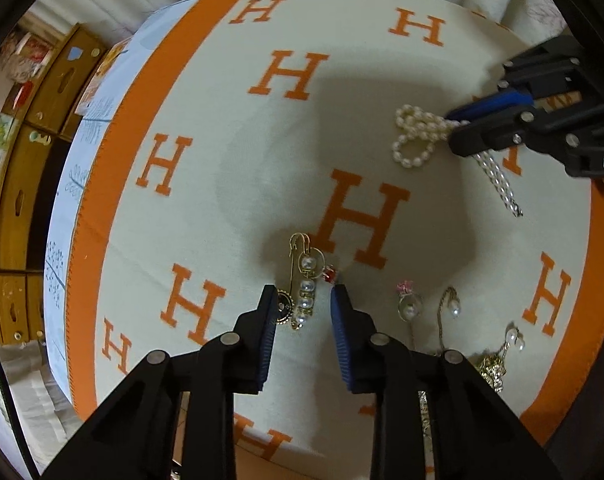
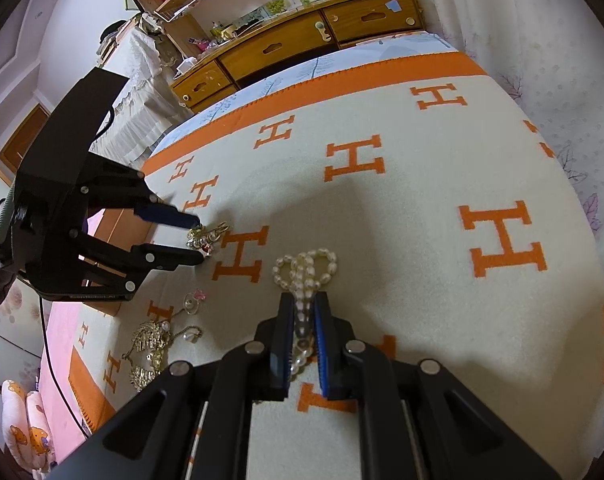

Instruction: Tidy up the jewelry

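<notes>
Jewelry spread over a cream blanket (image 1: 230, 168) patterned with orange H letters; big central H (image 1: 361, 220) taken as landmark.

Just left of and below that H: a gold safety-pin brooch strung with pearls (image 1: 303, 284), flanked by a dark round brooch (image 1: 284, 303) and a small red stone (image 1: 330, 273). Left gripper (image 1: 303, 300) spread wide around this cluster, blue pads (image 1: 343, 320) either side, nothing pinched yet. Probably poised so a squeeze takes the pin across its narrow width.

Up and right of the H: pearl strand (image 2: 305, 272), loops resting on the blanket, tail running back between the right gripper (image 2: 303, 308) fingers. Clamped on the doubled strand, likely so the loops trail along together rather than scatter. A twisted silver chain (image 1: 497, 184) lying just below that gripper in the left view.

Below and right of the H: a pearl ring with pink flower (image 1: 407, 306), pearl drop earrings (image 1: 453, 308) and a gold filigree piece (image 1: 491, 368), untouched, seemingly still awaiting sorting.
</notes>
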A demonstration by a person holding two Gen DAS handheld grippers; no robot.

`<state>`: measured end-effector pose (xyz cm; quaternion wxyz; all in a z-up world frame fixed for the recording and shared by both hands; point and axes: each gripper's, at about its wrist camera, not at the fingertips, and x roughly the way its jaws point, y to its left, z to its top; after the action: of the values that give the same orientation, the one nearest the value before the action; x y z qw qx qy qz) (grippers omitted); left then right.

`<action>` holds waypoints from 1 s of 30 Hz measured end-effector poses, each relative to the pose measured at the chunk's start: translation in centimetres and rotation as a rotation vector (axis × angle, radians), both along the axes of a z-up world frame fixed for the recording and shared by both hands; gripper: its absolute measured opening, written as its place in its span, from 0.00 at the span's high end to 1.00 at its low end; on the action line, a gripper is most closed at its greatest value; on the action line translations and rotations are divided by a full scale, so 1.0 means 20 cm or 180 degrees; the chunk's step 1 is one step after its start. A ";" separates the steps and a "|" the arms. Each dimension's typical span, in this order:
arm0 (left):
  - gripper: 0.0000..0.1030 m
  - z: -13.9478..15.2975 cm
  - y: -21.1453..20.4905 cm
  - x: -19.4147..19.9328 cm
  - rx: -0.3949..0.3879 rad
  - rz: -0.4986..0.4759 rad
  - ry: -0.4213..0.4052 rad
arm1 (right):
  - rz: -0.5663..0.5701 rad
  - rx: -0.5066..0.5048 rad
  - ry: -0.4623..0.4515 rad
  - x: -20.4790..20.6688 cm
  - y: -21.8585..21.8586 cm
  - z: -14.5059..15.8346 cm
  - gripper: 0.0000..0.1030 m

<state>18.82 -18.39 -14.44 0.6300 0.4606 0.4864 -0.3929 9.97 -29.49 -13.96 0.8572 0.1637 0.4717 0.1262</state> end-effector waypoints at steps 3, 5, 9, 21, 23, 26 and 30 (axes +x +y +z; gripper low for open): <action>0.77 0.00 -0.01 -0.01 0.0042 -0.0066 0.0003 | 0.0000 0.0014 -0.0003 0.00 0.00 0.00 0.90; 0.77 0.00 -0.03 -0.02 0.0074 -0.0091 -0.0004 | 0.0003 0.0020 -0.0005 0.00 0.00 0.00 0.90; 0.77 -0.01 -0.06 0.01 0.0153 -0.0132 0.0020 | 0.0007 0.0018 -0.0011 0.00 0.00 0.00 0.90; 0.94 0.00 -0.10 0.10 0.0122 0.0025 0.0355 | 0.0009 0.0069 -0.0015 -0.01 0.00 0.00 0.90; 0.96 0.03 -0.07 0.09 -0.0026 0.0092 0.0337 | -0.0006 0.0088 -0.0004 -0.01 -0.01 0.00 0.90; 0.96 0.12 0.00 0.11 -0.0304 0.0214 0.0327 | -0.0026 0.0066 0.0003 -0.01 -0.01 0.00 0.90; 0.96 0.23 0.09 0.08 -0.0524 0.0306 0.0255 | -0.0050 0.0021 0.0012 -0.02 0.01 0.01 0.91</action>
<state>20.41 -16.52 -9.76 0.6639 0.3673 0.4989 -0.4189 9.66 -29.24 -13.69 0.8567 0.1706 0.4715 0.1207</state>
